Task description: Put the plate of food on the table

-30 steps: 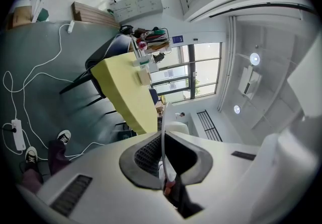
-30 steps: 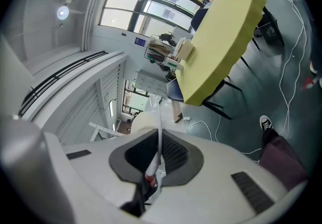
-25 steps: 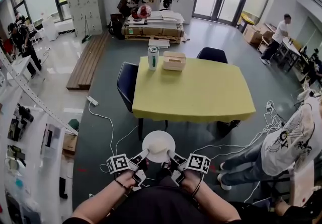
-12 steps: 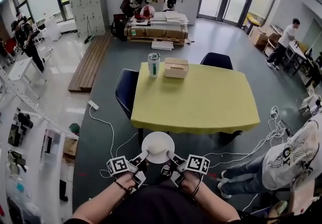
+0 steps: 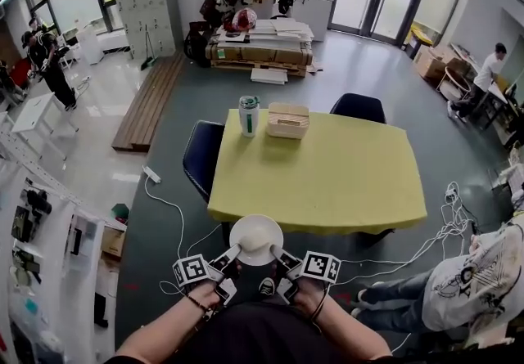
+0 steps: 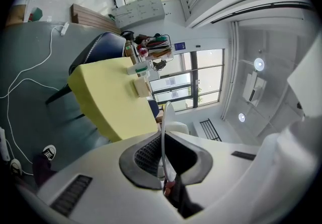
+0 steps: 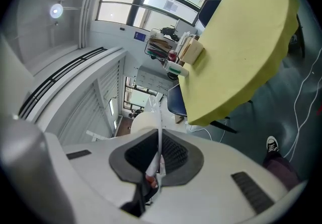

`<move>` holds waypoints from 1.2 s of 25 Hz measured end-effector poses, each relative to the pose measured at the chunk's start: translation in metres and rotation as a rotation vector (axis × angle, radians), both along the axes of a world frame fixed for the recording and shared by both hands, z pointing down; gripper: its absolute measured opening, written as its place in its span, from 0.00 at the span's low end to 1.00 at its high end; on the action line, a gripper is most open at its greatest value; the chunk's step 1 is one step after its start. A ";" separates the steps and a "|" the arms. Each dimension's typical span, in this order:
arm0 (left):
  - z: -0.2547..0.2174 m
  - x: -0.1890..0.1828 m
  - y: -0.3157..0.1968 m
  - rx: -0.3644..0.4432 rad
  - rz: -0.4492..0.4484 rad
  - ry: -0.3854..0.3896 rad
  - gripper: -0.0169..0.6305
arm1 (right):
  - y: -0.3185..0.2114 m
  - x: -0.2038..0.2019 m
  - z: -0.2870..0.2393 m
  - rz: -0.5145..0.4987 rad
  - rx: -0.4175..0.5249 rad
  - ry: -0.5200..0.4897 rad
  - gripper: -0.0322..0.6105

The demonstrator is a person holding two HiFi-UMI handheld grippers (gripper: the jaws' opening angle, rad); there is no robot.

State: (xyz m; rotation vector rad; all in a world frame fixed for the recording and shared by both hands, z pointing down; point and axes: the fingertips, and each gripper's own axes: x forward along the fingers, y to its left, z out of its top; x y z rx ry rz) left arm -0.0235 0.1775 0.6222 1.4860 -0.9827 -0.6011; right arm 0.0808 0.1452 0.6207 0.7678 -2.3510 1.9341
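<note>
A white plate with a pale mound of food is held level in the air, overlapping the near edge of the yellow table in the head view. My left gripper is shut on the plate's left rim and my right gripper is shut on its right rim. In the left gripper view the plate's rim stands edge-on between the jaws. The right gripper view shows the rim clamped the same way, with the table ahead.
On the table's far end stand a green-and-white bottle and a wooden box. Dark blue chairs sit at the left and far sides. Cables trail over the floor. A seated person is at the right.
Both grippers have carried the plate forward toward the table. The table's near edge, well ahead of the plate before, now meets the plate in the head view.
</note>
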 end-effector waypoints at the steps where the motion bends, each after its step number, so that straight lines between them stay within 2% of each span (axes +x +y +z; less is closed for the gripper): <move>1: 0.000 -0.001 -0.006 0.001 -0.004 -0.002 0.05 | -0.006 0.000 0.000 -0.004 0.000 -0.001 0.09; 17: 0.012 0.010 -0.076 -0.003 -0.078 -0.013 0.05 | -0.084 0.007 0.013 -0.081 -0.007 -0.006 0.09; 25: 0.015 0.007 -0.089 -0.021 -0.078 -0.019 0.05 | -0.097 0.003 0.018 -0.086 -0.028 -0.013 0.09; 28: 0.014 0.007 -0.096 -0.006 -0.079 0.018 0.05 | -0.102 0.000 0.021 -0.088 -0.030 -0.008 0.09; 30: 0.019 0.002 -0.100 -0.023 -0.079 -0.002 0.05 | -0.108 -0.002 0.023 -0.086 -0.034 -0.007 0.09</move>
